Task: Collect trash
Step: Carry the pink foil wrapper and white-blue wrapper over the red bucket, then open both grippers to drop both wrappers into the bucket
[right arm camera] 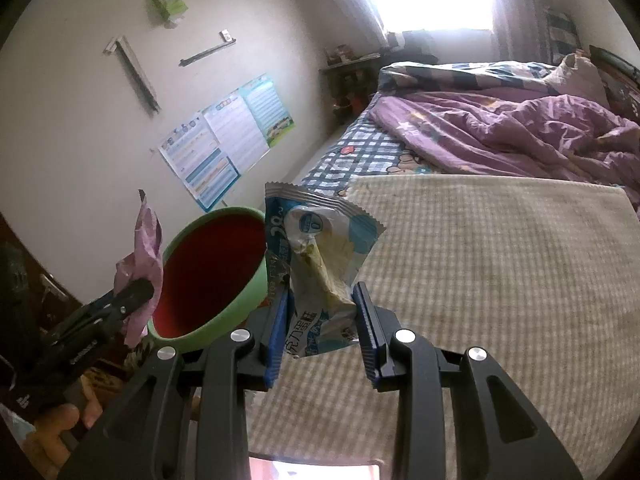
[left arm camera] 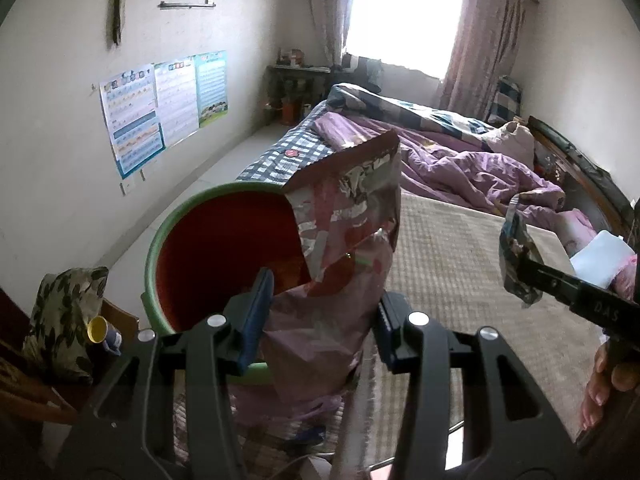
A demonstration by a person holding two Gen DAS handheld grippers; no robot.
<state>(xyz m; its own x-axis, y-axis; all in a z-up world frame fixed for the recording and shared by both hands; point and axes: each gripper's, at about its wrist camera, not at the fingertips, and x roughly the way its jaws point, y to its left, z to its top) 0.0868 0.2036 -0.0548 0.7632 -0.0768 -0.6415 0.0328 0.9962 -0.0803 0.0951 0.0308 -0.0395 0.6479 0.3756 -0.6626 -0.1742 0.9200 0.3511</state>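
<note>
Left wrist view: the left gripper (left arm camera: 320, 312) is clamped on a crumpled pink foil bag (left arm camera: 344, 240), which rises toward 12 o'clock over the beige checked mat (left arm camera: 460, 260) on the bed (left arm camera: 460, 168). A green bin with a red inside (left arm camera: 208, 256) stands at 10 o'clock, its rim behind the bag's edge. At 3 o'clock the right gripper (left arm camera: 520, 276) holds a small wrapper (left arm camera: 516, 256).

Right wrist view: the right gripper (right arm camera: 322, 320) pinches the blue-and-white snack wrapper (right arm camera: 320, 264) between its blue pads. The bin (right arm camera: 212, 276) sits just beside it at 10 o'clock; the left gripper (right arm camera: 138, 292) with the pink bag (right arm camera: 144, 248) is at 9 o'clock.
</note>
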